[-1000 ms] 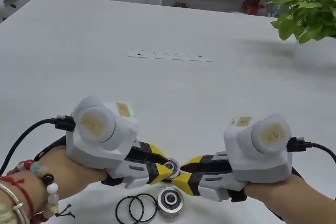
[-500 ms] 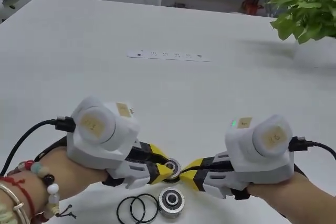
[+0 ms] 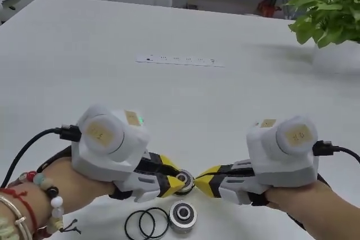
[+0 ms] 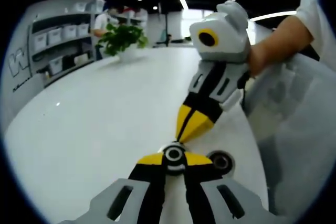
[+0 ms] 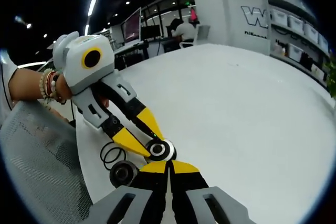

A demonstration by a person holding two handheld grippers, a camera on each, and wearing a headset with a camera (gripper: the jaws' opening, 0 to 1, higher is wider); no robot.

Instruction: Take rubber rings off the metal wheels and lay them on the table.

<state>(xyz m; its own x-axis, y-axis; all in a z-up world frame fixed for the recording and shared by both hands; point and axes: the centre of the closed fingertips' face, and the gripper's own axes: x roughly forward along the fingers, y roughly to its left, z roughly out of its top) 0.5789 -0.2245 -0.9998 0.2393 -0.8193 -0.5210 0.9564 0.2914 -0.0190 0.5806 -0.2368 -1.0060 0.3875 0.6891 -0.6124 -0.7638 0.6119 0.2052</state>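
Note:
A small metal wheel [image 3: 183, 180] hangs just above the table, and my left gripper [image 3: 180, 182] is shut on it. In the left gripper view the wheel [image 4: 174, 154] sits between the yellow tips. My right gripper [image 3: 198, 180] comes in from the right with its jaws closed, and its tips pinch the black rubber ring at the wheel's rim [image 5: 160, 150]. A second wheel [image 3: 183, 216] lies flat on the table below them. Two loose black rubber rings [image 3: 147, 223] overlap just to the left of it.
A white power strip [image 3: 180, 59] lies across the middle of the white table [image 3: 84, 54]. A potted plant [image 3: 329, 9] stands at the far right. A black cable [image 3: 25, 150] trails from the left gripper, and shelves stand beyond the table.
My right gripper has drawn back to the right and risen slightly, from under the held wheel to its right edge. The left gripper and the table wheel have stayed put.

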